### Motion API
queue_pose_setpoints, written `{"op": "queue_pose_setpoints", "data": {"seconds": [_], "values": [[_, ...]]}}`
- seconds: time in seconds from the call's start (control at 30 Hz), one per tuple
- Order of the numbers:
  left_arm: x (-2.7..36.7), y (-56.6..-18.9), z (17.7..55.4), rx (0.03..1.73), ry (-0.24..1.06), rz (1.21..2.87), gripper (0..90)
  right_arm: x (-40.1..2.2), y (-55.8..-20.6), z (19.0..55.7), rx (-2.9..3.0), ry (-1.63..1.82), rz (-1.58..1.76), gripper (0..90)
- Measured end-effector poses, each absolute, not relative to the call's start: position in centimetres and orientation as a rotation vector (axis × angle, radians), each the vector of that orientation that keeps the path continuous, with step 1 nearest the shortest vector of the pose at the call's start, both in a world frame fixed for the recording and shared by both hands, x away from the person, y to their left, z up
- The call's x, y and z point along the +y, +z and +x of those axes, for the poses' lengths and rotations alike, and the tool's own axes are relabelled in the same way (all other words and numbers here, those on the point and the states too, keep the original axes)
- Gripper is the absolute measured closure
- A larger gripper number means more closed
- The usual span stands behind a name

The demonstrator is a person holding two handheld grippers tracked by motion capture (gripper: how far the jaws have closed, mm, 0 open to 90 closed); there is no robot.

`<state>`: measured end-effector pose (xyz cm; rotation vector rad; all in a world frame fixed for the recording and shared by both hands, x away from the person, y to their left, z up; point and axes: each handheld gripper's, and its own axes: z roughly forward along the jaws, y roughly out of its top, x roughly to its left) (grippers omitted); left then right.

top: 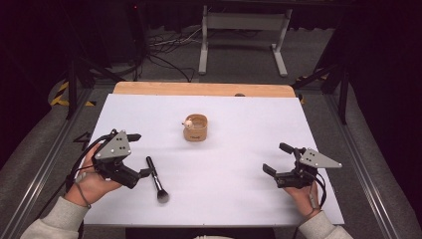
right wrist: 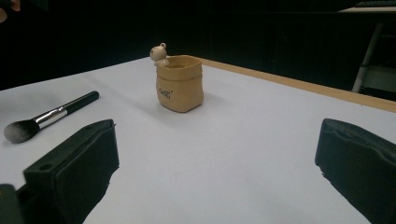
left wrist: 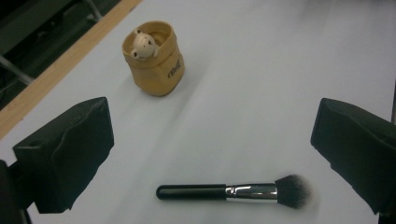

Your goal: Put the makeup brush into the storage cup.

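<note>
Black-handled makeup brush (top: 157,179) lies flat on the white tabletop (top: 239,174), toward its front left corner, bristles pointing at the near edge. Just beside its handle, the left gripper (top: 140,155) has its jaws spread wide and holds nothing. Farther back, near the middle of the tabletop, a tan pouch-shaped cup (top: 195,128) with a small bear figure on its rim stands upright. Toward the front right corner, the right gripper (top: 276,158) also sits wide open and empty.
</note>
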<state>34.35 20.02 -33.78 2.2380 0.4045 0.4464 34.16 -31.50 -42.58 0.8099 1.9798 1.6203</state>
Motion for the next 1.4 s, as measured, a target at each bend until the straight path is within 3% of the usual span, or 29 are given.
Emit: {"op": "queue_pose_setpoints", "data": {"seconds": [0.9, 1.4], "values": [[17.1, -34.9, 37.4, 0.338, 0.327, 2.592, 0.2, -33.1, -43.6, 34.2, 1.996, 1.641, 0.885, 0.2], [16.5, -35.5, 38.4, 0.286, 0.218, 2.667, 0.8, -32.8, -43.6, 33.7, 2.011, 1.684, 0.882, 0.2]]}}
